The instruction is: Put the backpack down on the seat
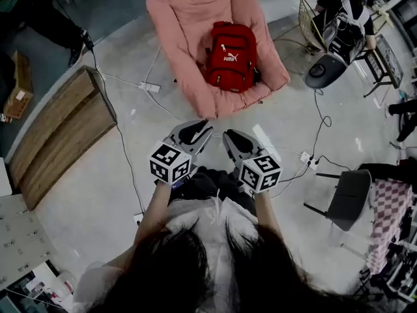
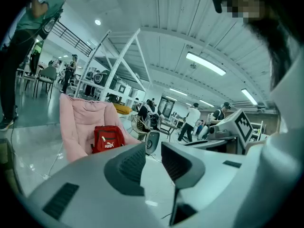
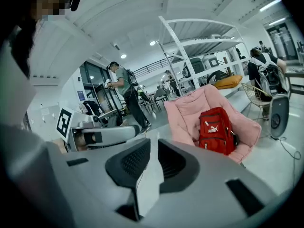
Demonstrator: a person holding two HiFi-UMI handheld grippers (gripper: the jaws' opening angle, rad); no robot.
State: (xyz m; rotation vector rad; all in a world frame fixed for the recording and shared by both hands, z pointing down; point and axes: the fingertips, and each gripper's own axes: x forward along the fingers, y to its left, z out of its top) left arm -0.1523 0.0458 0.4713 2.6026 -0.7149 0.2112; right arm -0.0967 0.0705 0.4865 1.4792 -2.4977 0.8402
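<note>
Red backpack (image 1: 230, 56) upright on pink seat (image 1: 174, 19), inside rim. Bare floor (image 1: 287, 119) between seat and you, power strip (image 1: 149, 87) left. Your left gripper (image 1: 195, 134) and right gripper (image 1: 234, 139) side by side near body, jaws narrowly apart, empty.

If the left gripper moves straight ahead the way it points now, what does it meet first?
Nothing close: the left gripper faces open floor, then likely the round grey device beside the pink chair. Depth is unclear; the chair seems left of its line.
</note>
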